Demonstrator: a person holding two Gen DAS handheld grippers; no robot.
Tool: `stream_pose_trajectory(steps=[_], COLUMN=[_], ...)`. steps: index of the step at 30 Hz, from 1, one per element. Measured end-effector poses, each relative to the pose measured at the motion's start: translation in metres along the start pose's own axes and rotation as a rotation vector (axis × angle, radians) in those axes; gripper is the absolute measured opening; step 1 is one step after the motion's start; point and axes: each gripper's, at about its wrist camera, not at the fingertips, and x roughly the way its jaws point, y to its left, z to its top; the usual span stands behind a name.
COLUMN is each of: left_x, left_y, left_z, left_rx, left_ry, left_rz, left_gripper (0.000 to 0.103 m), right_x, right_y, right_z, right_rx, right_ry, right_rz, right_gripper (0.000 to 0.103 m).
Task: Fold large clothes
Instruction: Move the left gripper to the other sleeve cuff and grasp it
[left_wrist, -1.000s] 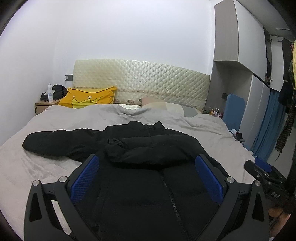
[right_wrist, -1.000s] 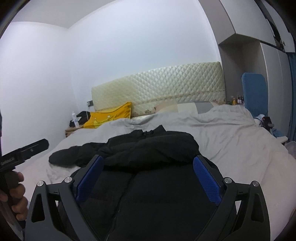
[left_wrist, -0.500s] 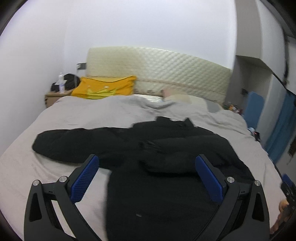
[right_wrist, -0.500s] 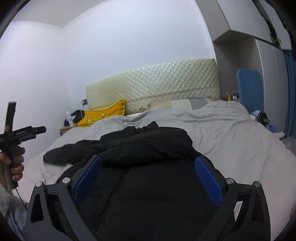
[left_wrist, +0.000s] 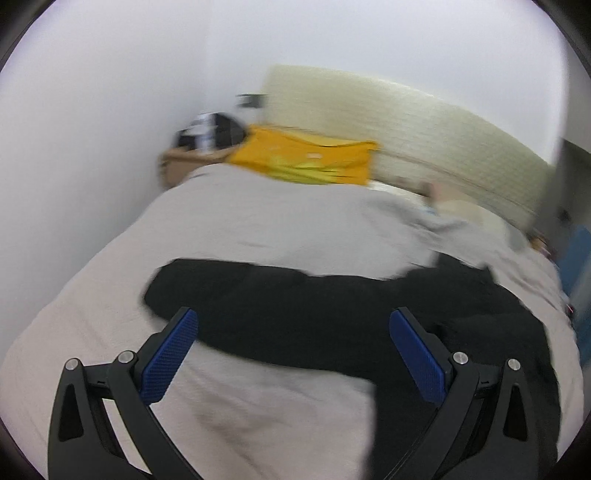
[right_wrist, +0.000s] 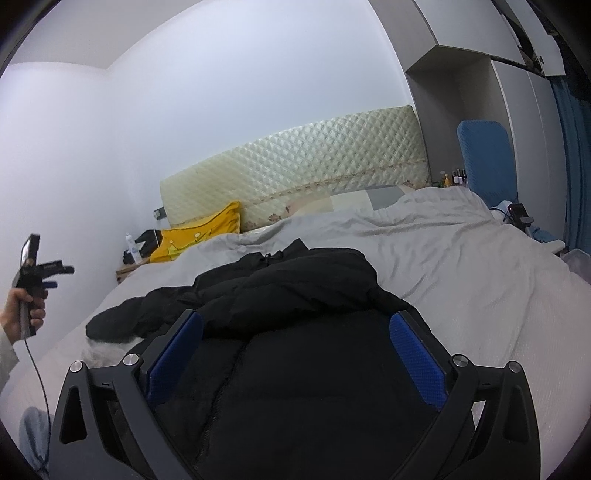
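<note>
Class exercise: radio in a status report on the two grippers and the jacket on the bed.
Left gripper open, empty, above outstretched sleeve. Right gripper open, empty, over black jacket. One sleeve folded across chest, other flat on bed. Nothing in the way.

White walls (right_wrist: 221, 110) filled the upper left of my right view. A cream quilted headboard (right_wrist: 314, 155) stood mid-frame behind the grey-covered bed (right_wrist: 461, 258), a yellow pillow (right_wrist: 199, 236) and wooden nightstand (right_wrist: 127, 271) at left, grey wardrobes (right_wrist: 517, 122) at right.
</note>
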Motion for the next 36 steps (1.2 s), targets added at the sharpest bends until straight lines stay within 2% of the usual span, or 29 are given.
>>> stream_pose_trajectory(steps=[8, 10, 13, 18, 22, 25, 32, 36], left_x=[0.075, 0.093, 0.116, 0.157, 0.184, 0.204, 0.231, 0.235], left_y=[0.121, 0.145, 0.168, 0.199, 0.212, 0.214, 0.222, 0.222], left_z=[-0.047, -0.059, -0.075, -0.091, -0.089, -0.080, -0.071, -0.064], left_rx=[-0.337, -0.430, -0.530, -0.674, -0.716, -0.719, -0.761, -0.781], left_ry=[0.171, 0.207, 0.235, 0.260, 0.251, 0.239, 0.215, 0.186], left_rz=[-0.012, -0.038, -0.068, -0.168, -0.239, -0.247, -0.237, -0.248], left_gripper=[0.103, 0.103, 0.102, 0.098, 0.089, 0.084, 0.079, 0.067], right_x=[0.018, 0.023, 0.030, 0.042, 0.051, 0.060, 0.086, 0.089], right_y=[0.007, 0.008, 0.014, 0.022, 0.029, 0.033, 0.038, 0.038], right_z=[-0.007, -0.008, -0.011, -0.013, -0.015, -0.014, -0.018, -0.015], right_rx=[-0.020, -0.009, -0.010, -0.008, -0.036, -0.013, 0.029, 0.047], right_ry=[0.052, 0.072, 0.099, 0.117, 0.124, 0.122, 0.171, 0.171], right_rz=[-0.032, -0.037, -0.047, -0.086, -0.164, -0.189, -0.203, -0.211], right_gripper=[0.102, 0.103, 0.103, 0.103, 0.103, 0.103, 0.103, 0.103])
